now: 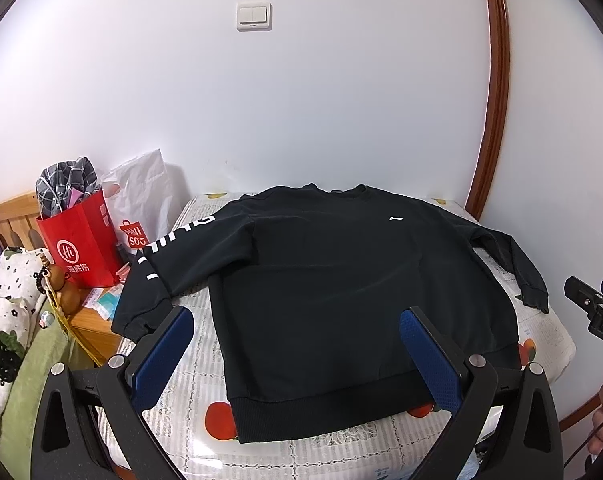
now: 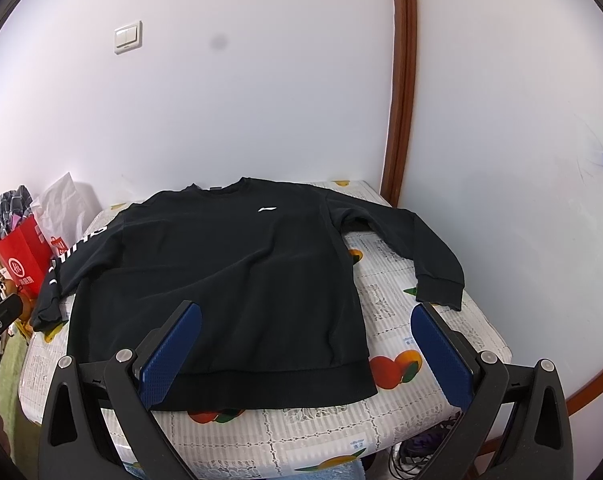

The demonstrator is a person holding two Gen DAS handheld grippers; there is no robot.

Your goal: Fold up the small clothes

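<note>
A black long-sleeved sweatshirt (image 1: 341, 280) lies flat and face up on a small table, collar toward the wall, hem toward me; it also shows in the right wrist view (image 2: 229, 280). Its left sleeve with white lettering (image 1: 157, 268) hangs over the table's left edge. Its right sleeve (image 2: 421, 248) lies bent on the cloth. My left gripper (image 1: 297, 328) is open and empty, above the hem. My right gripper (image 2: 307, 320) is open and empty, above the hem's right corner; it also shows at the right edge of the left wrist view (image 1: 593, 300).
The table has a fruit-print cloth (image 2: 401, 320) and stands against a white wall with a brown door frame (image 2: 401, 100). Left of it are a red paper bag (image 1: 81, 240), a white bag (image 1: 141, 196), and bedding (image 1: 13, 320).
</note>
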